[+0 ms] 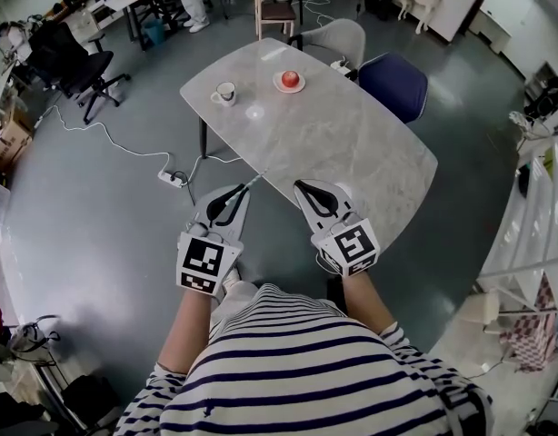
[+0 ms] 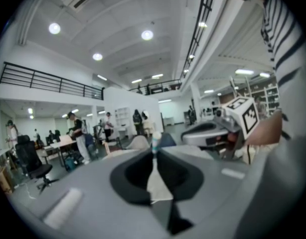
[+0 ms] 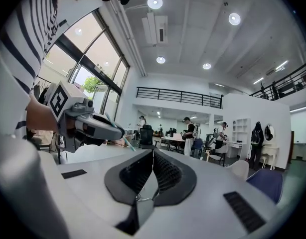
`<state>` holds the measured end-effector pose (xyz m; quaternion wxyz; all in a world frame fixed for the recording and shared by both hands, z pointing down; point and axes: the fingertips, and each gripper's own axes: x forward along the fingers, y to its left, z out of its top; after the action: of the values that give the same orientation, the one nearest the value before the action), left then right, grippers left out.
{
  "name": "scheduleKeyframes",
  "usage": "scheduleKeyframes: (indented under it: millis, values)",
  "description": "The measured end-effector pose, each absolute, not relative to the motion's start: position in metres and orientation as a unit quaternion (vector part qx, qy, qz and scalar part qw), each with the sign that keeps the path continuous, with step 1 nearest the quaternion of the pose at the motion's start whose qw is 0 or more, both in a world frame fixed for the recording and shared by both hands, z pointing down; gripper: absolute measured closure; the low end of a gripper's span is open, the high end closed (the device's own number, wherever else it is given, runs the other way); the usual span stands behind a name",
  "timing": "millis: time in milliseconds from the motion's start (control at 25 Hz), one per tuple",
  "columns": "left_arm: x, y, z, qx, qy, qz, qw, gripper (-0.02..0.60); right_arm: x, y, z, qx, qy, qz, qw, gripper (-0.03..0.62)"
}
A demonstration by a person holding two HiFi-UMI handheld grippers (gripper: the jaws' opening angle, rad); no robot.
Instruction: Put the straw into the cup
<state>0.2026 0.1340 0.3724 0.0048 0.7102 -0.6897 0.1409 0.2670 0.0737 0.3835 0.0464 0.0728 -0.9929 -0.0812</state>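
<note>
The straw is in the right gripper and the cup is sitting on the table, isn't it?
Not quite. The straw is pinched in the left gripper, not the right one, as the head view shows. The right gripper is shut with nothing in it. The cup does sit on the table.

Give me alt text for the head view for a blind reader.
The left gripper is shut on a straw by the near edge of a marble table; the right gripper beside it is shut and empty. A white cup and a plate with red fruit stand at the far end.
</note>
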Motion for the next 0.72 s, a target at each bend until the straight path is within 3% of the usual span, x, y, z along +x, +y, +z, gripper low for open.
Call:
scheduleKeyframes:
  millis: [360, 720]
  values:
    - [0.166, 0.124, 0.381, 0.705, -0.697, 0.131, 0.014, 0.554, 0.235, 0.062, 0.396, 0.067, -0.993, -0.076, 0.056, 0.588]
    - [0.084, 0.091, 0.377, 0.705, -0.698, 0.126, 0.018, 0.554, 0.162, 0.027, 0.396, 0.072, -0.992, -0.075, 0.072, 0.588]
